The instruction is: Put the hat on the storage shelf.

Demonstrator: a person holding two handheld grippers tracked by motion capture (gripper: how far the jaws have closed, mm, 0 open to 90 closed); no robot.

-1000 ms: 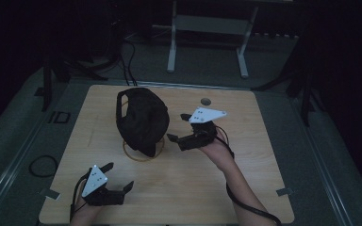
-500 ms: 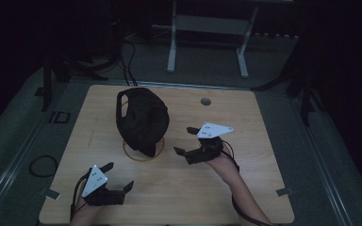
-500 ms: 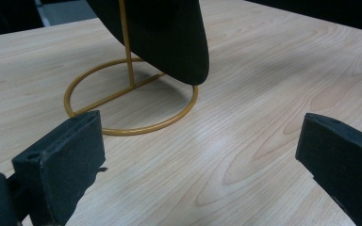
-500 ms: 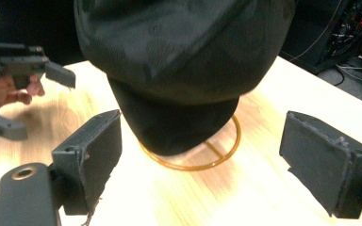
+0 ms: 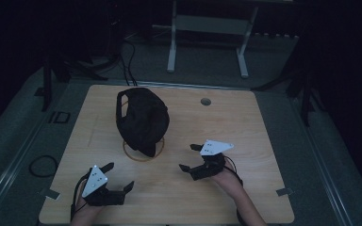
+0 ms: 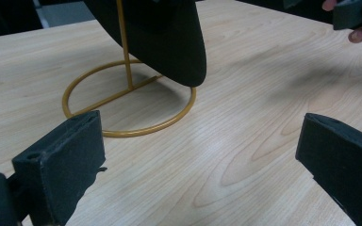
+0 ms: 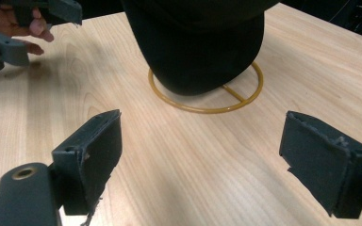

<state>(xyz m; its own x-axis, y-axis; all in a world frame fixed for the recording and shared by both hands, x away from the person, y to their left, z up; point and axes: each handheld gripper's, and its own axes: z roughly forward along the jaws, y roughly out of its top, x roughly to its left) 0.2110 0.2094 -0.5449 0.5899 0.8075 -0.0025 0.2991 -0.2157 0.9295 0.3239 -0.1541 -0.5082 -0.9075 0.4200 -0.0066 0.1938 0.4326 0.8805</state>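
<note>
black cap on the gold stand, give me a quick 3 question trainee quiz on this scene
1. True or false: the right gripper is clamped on the black cap.
2. What holds the cap up? A) gold wire stand B) box C) hook
3. How do the left gripper jaws stand?

Key:
1. False; it is open and apart from the cap.
2. A
3. Open, holding nothing, over the wooden table.

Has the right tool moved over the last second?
Yes. The right tool has pulled back from the cap on its stand, toward the table's near edge. Its jaws are open and empty.
</note>
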